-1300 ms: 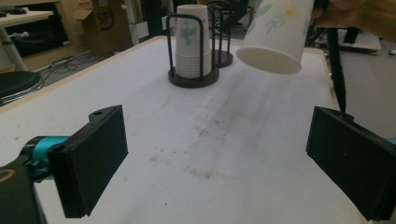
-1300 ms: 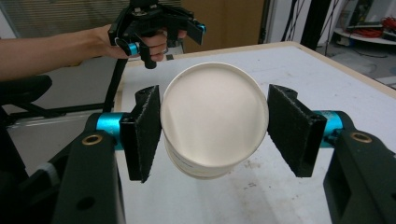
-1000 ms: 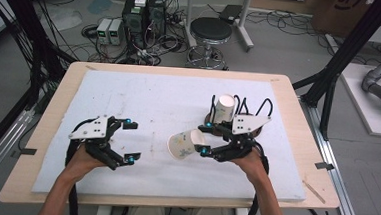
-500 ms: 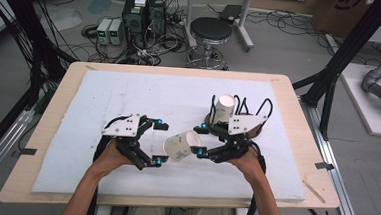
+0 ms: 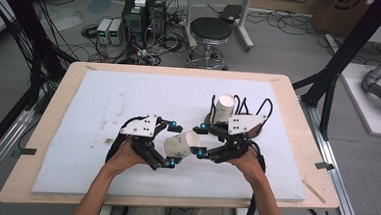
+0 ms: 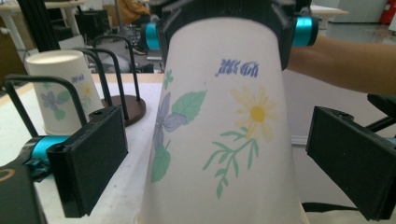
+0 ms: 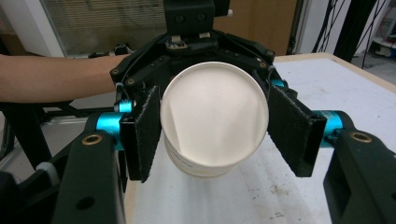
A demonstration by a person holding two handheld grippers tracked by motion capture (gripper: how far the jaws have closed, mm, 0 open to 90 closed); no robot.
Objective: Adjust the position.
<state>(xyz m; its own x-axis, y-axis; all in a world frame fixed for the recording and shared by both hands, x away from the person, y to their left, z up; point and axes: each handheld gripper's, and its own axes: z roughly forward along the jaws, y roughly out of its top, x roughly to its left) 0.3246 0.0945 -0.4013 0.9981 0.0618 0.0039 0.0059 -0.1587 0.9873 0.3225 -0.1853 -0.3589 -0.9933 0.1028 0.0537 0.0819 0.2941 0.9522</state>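
right tool (image 5: 200, 140) clamps a flowered paper cup (image 5: 181, 144) held sideways above the worktop (image 5: 78, 110), w/ left tool (image 5: 172, 142) wide open around its rim end, pads apart.

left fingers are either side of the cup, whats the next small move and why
Probably close the left gripper on the paper cup. Its fingers stand open either side of the cup, with gaps, while the right gripper grips the narrow end, so a handover looks likely.
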